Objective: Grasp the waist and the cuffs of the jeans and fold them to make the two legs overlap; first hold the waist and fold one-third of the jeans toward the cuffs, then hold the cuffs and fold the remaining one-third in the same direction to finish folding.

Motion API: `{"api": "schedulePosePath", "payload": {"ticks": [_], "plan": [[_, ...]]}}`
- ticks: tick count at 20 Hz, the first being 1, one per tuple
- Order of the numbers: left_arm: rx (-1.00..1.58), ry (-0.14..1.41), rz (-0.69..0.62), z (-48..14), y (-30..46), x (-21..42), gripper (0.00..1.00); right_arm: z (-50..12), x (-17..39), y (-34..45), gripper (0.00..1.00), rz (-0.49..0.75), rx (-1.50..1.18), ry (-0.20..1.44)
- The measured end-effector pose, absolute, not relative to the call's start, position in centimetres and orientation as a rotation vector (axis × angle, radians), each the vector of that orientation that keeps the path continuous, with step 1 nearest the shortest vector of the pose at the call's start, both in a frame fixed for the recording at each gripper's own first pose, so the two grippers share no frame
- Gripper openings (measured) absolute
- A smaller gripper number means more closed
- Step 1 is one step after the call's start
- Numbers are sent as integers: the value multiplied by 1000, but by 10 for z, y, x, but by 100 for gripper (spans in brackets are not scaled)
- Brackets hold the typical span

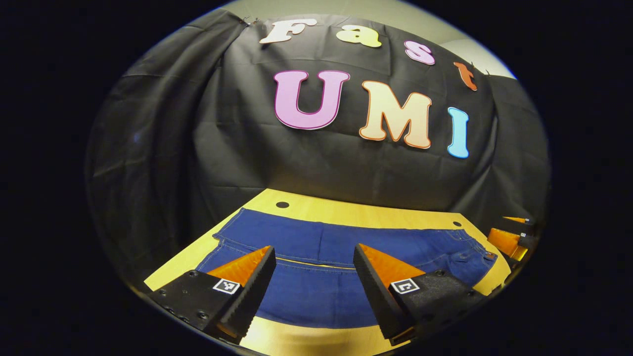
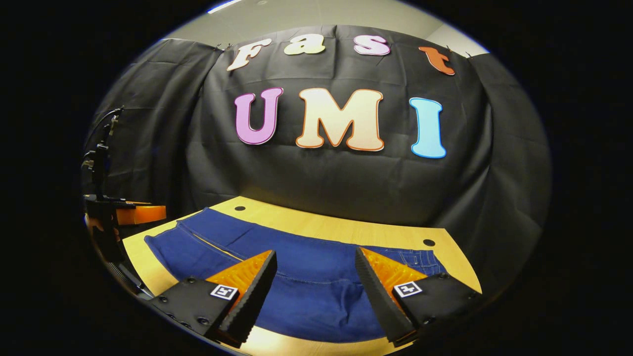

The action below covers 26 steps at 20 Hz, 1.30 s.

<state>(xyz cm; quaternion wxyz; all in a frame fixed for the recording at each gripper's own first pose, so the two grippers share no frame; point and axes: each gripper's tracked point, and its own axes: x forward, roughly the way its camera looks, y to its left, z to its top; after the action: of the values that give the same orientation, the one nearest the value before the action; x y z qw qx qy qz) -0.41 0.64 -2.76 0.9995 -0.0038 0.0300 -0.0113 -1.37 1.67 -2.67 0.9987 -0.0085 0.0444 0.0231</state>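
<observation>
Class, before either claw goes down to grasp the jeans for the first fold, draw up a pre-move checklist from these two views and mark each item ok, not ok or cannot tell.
1. Jeans lie spread flat on the table: ok.
2. Left claw open, above the cloth, holding nothing: ok.
3. Right claw open, holding nothing: ok.
4. Waist within view, at the right end: ok.
5. Cuffs at the left end: cannot tell, the hem detail is too small.
6. Legs already overlapped: not ok, they lie side by side.
</observation>
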Motion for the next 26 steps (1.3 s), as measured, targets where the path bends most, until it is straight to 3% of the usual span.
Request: {"api": "schedulePosePath", "payload": {"ticks": [7, 17, 26], "plan": [[134, 210, -158, -81, 38, -6, 94, -44, -30, 15, 99, 21, 18, 148], [580, 641, -575, -195, 91, -20, 96, -80, -56, 25, 99, -14, -37, 268], [988, 829, -813, -202, 126, -29, 92, -97, -75, 26, 98, -33, -80, 315]]}}
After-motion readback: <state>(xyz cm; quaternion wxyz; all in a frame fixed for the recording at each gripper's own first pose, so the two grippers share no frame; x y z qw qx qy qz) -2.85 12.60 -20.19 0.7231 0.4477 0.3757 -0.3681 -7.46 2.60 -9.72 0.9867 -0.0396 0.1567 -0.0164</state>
